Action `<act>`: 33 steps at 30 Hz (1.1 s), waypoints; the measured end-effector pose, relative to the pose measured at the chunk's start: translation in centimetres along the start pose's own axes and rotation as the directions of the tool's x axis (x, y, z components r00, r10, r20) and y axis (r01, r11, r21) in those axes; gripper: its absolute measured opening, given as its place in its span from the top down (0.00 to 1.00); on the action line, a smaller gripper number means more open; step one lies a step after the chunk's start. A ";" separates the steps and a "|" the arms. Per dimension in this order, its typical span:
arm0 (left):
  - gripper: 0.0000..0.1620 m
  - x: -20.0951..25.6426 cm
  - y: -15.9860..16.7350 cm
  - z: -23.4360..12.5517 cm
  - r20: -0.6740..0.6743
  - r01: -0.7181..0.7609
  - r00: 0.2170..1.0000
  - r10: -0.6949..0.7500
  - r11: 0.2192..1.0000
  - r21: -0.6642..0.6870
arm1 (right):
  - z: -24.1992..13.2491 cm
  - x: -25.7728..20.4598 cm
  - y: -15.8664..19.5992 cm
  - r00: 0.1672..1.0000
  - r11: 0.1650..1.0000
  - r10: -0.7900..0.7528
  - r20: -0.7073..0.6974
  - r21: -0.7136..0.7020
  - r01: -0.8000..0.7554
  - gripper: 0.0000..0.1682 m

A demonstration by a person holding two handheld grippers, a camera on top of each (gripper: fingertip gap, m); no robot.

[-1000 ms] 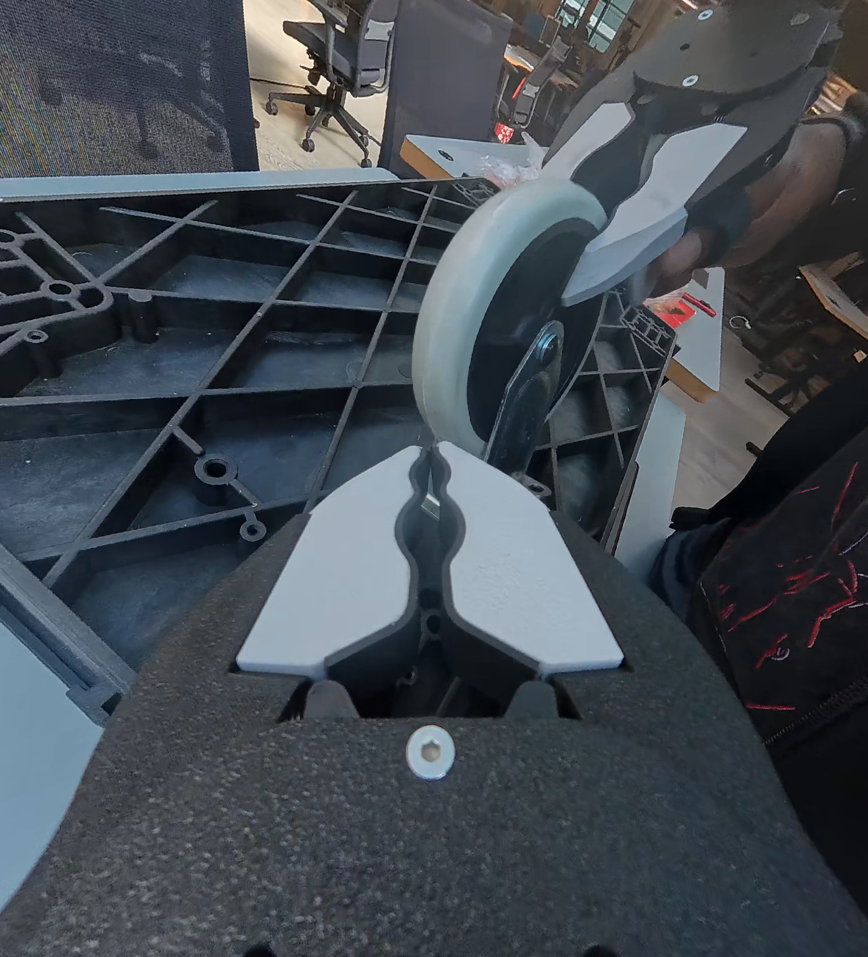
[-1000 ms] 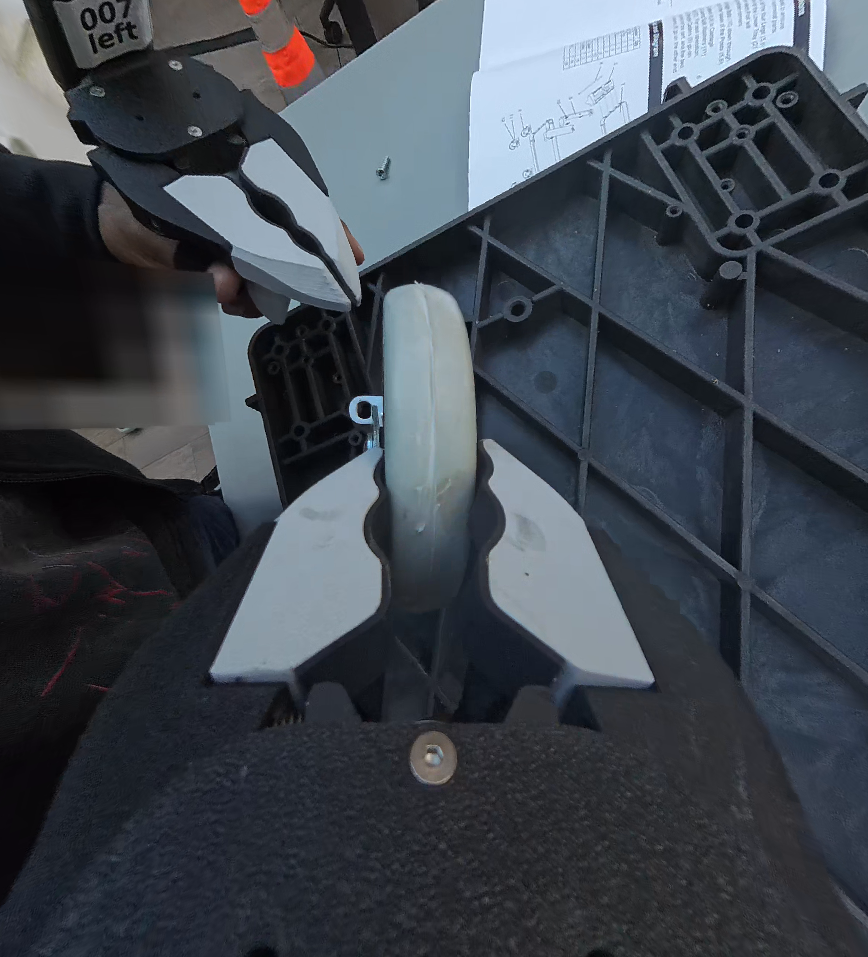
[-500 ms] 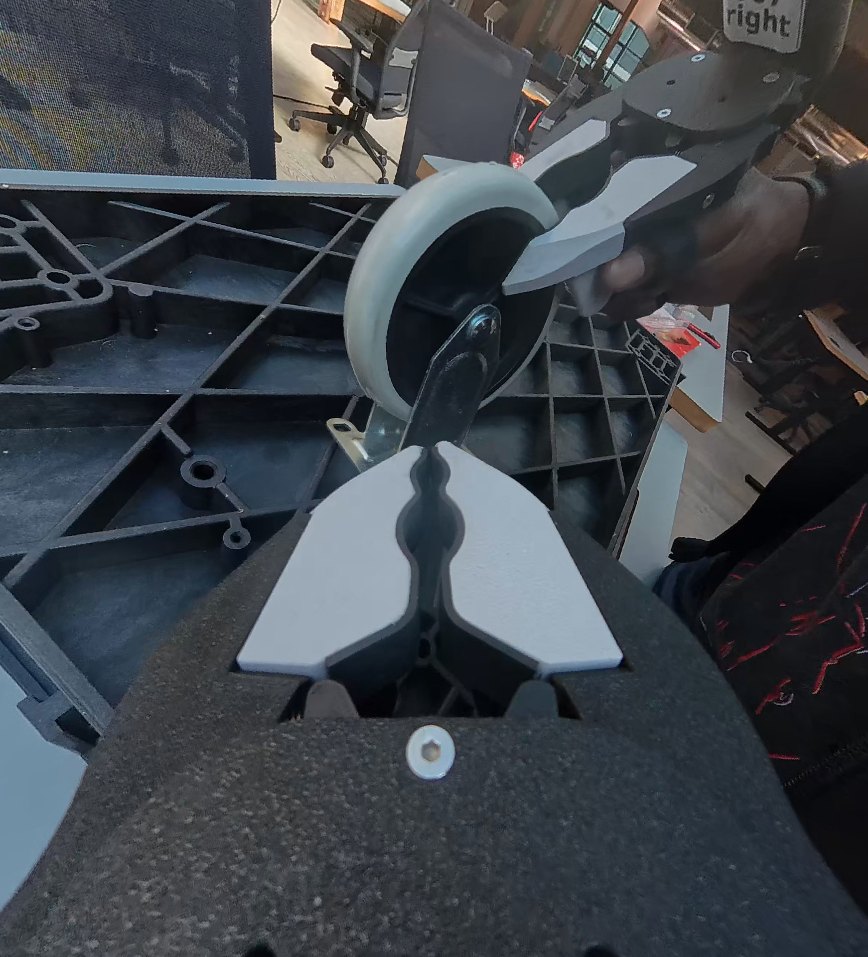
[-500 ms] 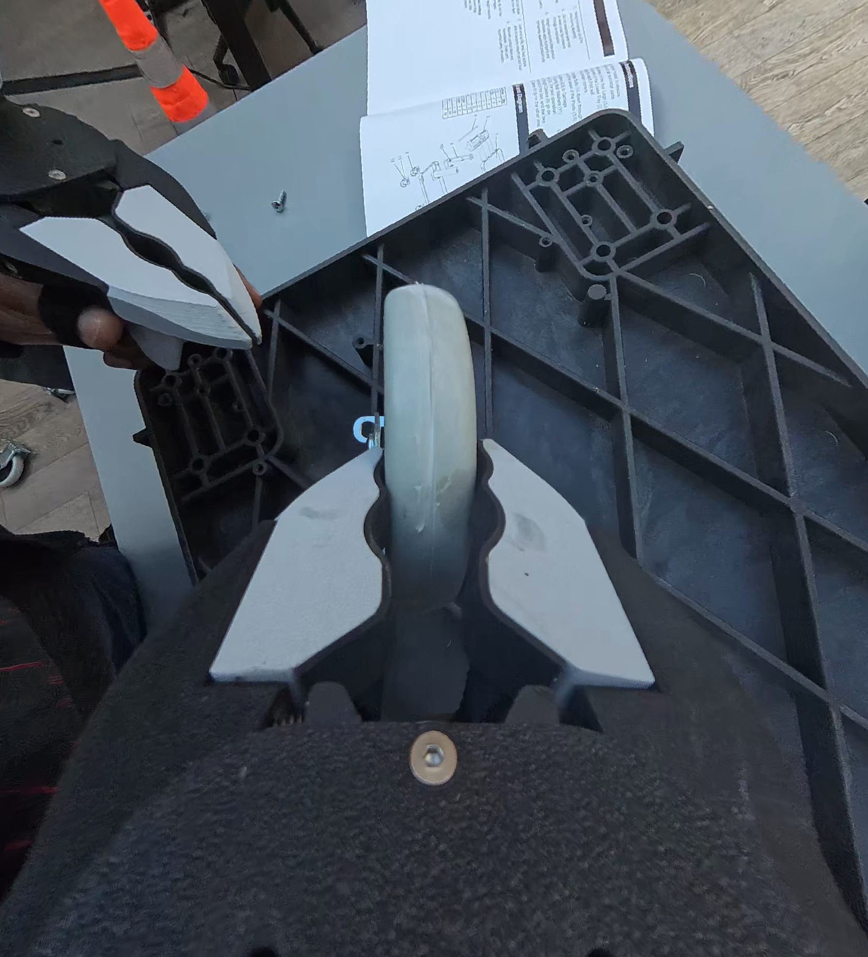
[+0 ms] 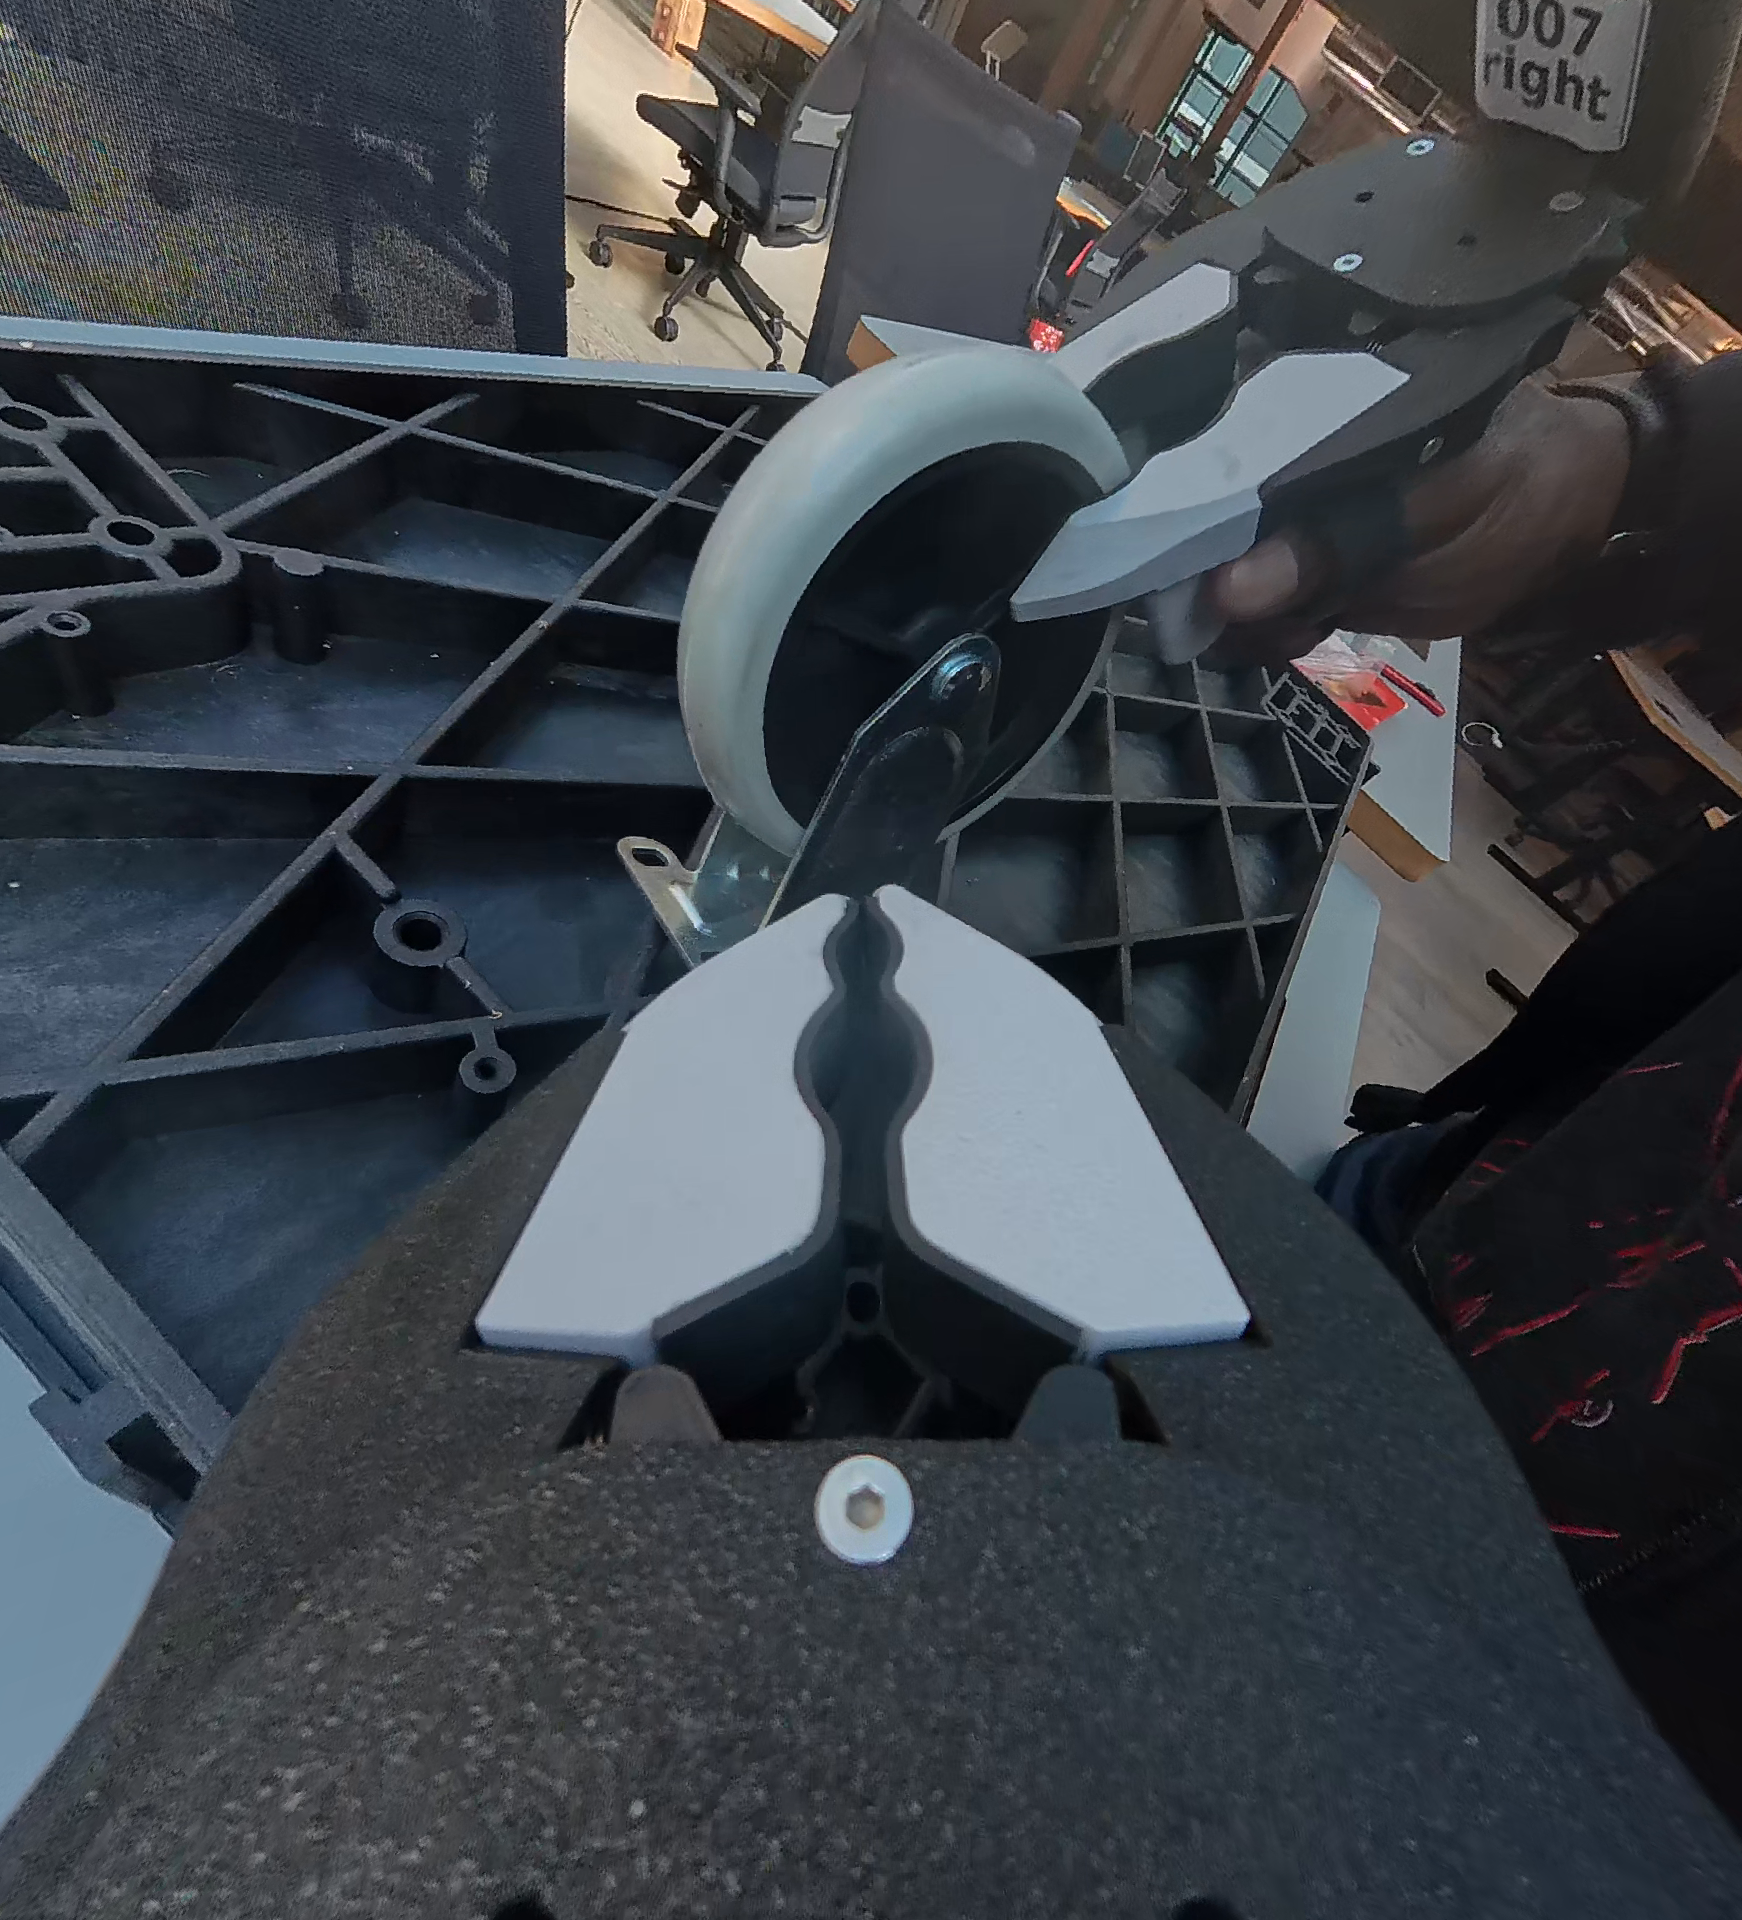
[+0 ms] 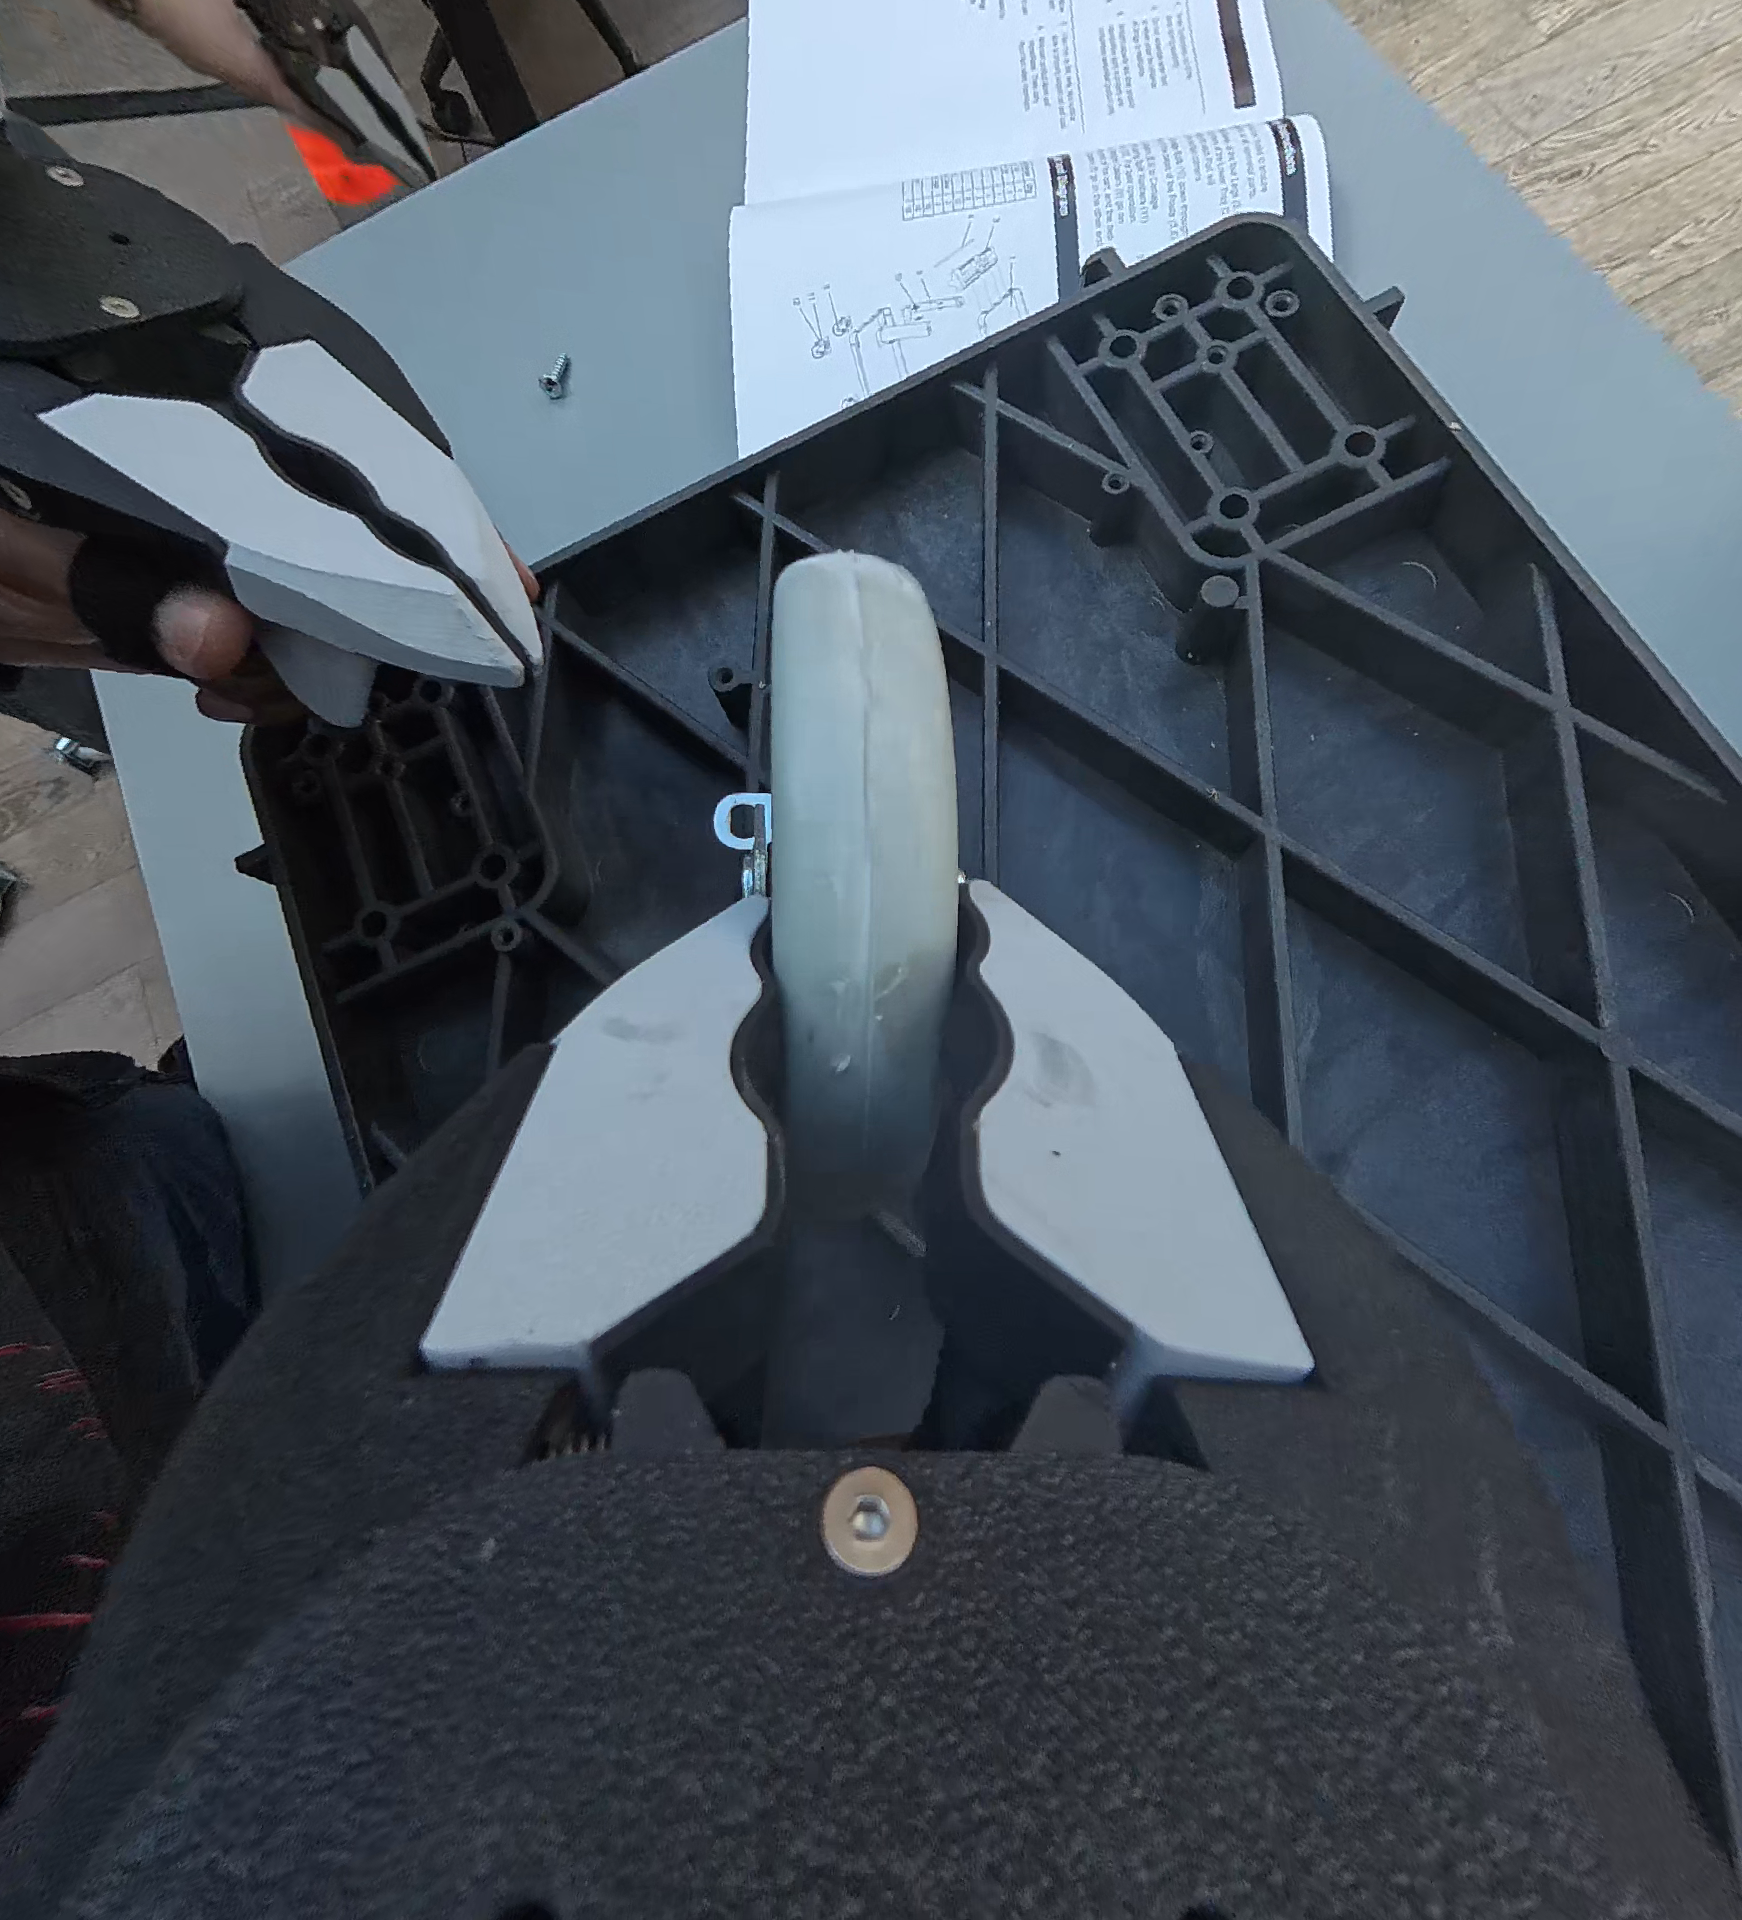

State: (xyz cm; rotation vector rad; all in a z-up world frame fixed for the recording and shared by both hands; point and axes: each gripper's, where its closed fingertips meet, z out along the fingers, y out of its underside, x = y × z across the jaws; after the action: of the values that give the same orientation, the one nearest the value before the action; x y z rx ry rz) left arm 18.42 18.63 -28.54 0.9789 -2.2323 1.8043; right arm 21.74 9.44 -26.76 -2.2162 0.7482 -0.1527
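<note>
In the left wrist view, the left tongs (image 5: 862,914) are pressed together with nothing between them, tips just beside the black fork of a caster wheel (image 5: 846,582). The right tongs (image 5: 1106,468) pinch the wheel's pale grey tread from the far side, holding it above a black ribbed plastic base (image 5: 275,748) that lies underside up. The caster's metal mounting plate (image 5: 680,883) hangs low, close to the base ribs.

In the right wrist view, the right tongs (image 6: 862,935) are spread around the wheel (image 6: 862,831), clamping its sides. The left tongs (image 6: 524,655), closed, hover near the base's corner (image 6: 410,831). A screw (image 6: 555,374) and an open instruction booklet (image 6: 950,208) lie on the grey tabletop (image 6: 586,260).
</note>
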 end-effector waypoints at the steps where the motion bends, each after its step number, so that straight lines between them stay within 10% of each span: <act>1: 1.00 0.0 0.0 0.0 0.000 -0.001 1.000 0.001 1.000 0.001 | 0.1 0.0 -0.2 1.000 1.000 -0.009 0.001 0.001 0.009 0.83; 17: 0.99 -3.5 -0.7 -2.1 0.180 -0.013 0.984 0.003 0.998 0.055 | 0.4 -0.2 -0.4 0.997 0.997 -0.072 -0.007 -0.006 0.072 0.83; 24: 0.92 -14.7 -1.5 -8.4 0.639 0.013 0.765 -0.082 0.994 0.111 | 0.3 0.1 -0.3 0.998 0.998 -0.059 -0.011 -0.012 0.059 0.83; 33: 0.85 -23.6 2.5 -10.7 0.823 0.143 0.559 -0.102 0.989 0.025 | 0.4 0.7 -0.6 0.999 0.998 -0.050 -0.017 -0.035 0.049 0.83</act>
State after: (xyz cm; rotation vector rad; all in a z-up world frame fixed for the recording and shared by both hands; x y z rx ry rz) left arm 32.41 38.24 -38.52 2.2882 -2.4937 1.3301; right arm 22.73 9.59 -26.72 -2.2704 0.7111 -0.1853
